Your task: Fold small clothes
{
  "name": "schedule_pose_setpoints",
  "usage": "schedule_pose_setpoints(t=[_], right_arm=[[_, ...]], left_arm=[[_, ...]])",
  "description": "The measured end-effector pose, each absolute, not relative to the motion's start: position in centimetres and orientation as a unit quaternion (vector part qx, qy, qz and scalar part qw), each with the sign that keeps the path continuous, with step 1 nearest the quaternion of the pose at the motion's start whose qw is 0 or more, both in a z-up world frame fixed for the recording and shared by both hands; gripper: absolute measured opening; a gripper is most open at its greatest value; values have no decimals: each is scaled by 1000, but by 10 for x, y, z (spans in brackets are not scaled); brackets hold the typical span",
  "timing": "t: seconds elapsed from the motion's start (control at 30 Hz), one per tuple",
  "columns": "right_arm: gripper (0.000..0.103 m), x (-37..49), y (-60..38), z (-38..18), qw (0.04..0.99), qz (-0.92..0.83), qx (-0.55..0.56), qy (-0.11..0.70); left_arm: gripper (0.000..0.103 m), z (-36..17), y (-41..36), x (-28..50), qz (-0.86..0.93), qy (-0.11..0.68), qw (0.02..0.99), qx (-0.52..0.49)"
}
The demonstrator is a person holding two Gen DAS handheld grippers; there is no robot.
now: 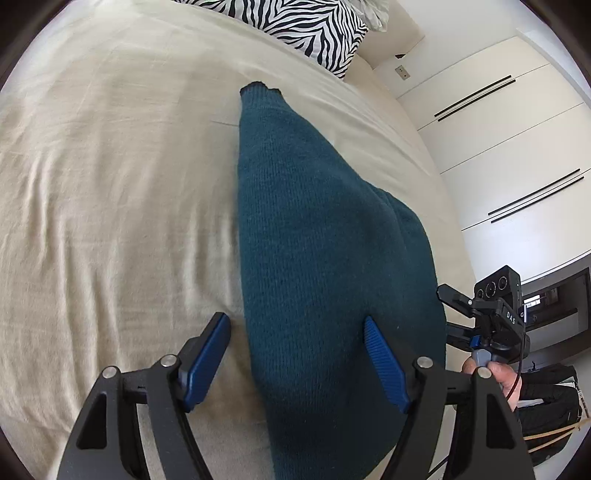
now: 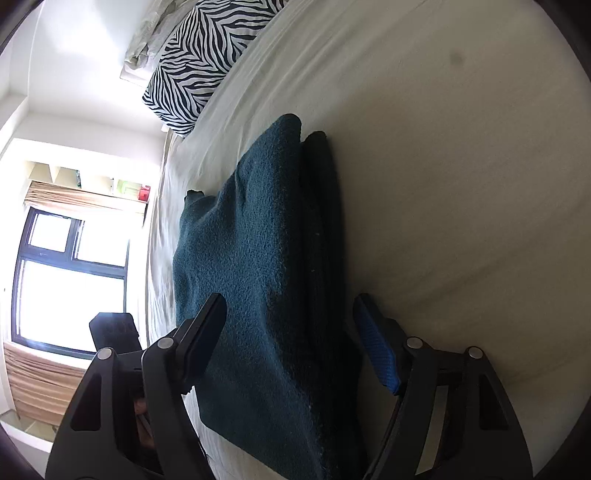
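A dark teal knitted garment (image 1: 314, 236) lies folded in a long strip on the cream bed sheet (image 1: 110, 184). My left gripper (image 1: 295, 328) is open, its jaws astride the garment's near left edge, the right pad over the knit. In the right wrist view the same garment (image 2: 251, 266) shows stacked folded layers. My right gripper (image 2: 290, 314) is open, its jaws straddling the near end of the fold. The right gripper's body also shows in the left wrist view (image 1: 495, 314), with a hand on it.
A zebra-print pillow (image 1: 306, 26) lies at the head of the bed, also in the right wrist view (image 2: 195, 62). White wardrobe doors (image 1: 498, 140) stand right of the bed. A window (image 2: 70, 273) is on the far side.
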State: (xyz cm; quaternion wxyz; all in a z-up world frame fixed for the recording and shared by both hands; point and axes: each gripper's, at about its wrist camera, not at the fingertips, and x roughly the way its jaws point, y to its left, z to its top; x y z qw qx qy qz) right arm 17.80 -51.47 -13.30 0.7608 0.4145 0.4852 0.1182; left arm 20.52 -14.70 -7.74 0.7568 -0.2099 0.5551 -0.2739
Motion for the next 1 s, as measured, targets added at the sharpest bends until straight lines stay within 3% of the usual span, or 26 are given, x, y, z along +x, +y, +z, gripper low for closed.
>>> schedule_pose_setpoints(t=[0.03, 0.13, 0.33, 0.7, 1.0], right_arm=[[58, 183, -514, -133, 761, 121, 412, 486], [40, 197, -505, -138, 761, 102, 391, 508], [23, 193, -473, -114, 809, 47, 289, 509], [22, 132, -368, -29, 862, 82, 192, 462], [22, 90, -280, -35, 845, 148, 210, 469]], left_arm=[[66, -79, -150, 208, -276, 561, 750, -215], [59, -78, -161, 214, -265, 569, 751, -203], [45, -66, -165, 206, -258, 566, 764, -174], [43, 14, -108, 139, -251, 506, 817, -114], [43, 22, -26, 86, -223, 499, 832, -91]])
